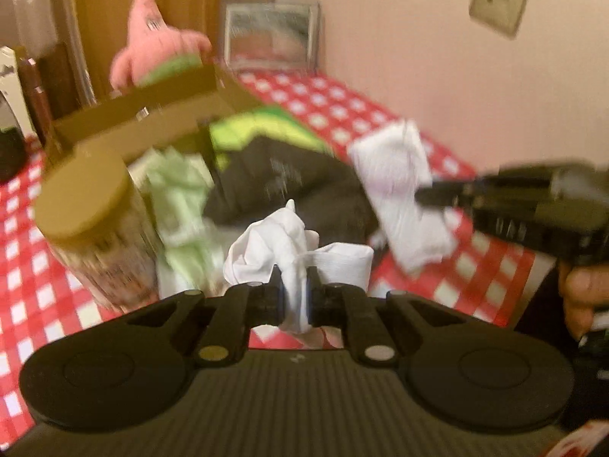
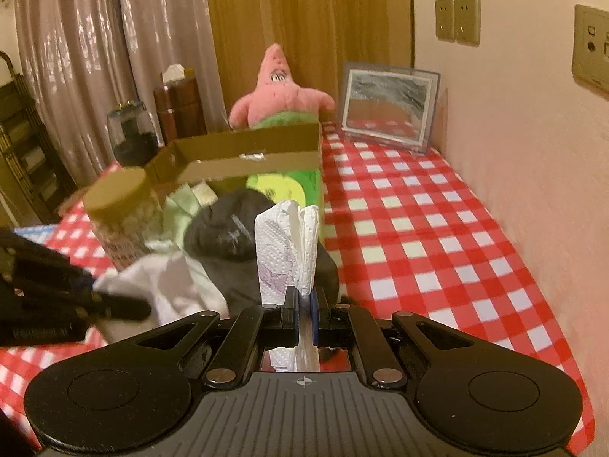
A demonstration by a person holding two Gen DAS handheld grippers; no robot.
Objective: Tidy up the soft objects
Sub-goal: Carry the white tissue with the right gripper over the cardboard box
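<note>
My left gripper [image 1: 293, 278] is shut on a crumpled white cloth [image 1: 274, 243], held above the red checked tablecloth [image 1: 38, 297]. My right gripper [image 2: 303, 297] is shut on an embossed white paper towel [image 2: 289, 243] that stands up from its pads. In the left wrist view the right gripper [image 1: 422, 194] comes in from the right with the paper towel [image 1: 396, 198] hanging from it. A black garment [image 2: 224, 224] and green fabric [image 2: 281, 186] lie piled at the open cardboard box [image 2: 243, 152]. A pink starfish plush [image 2: 278, 95] sits behind the box.
A jar with a tan lid [image 2: 121, 213] stands left of the pile, close to the left gripper [image 2: 137, 308]. A framed picture [image 2: 388, 103] leans on the wall at the back right. Dark containers [image 2: 179, 106] stand at the back left. The wall runs along the table's right edge.
</note>
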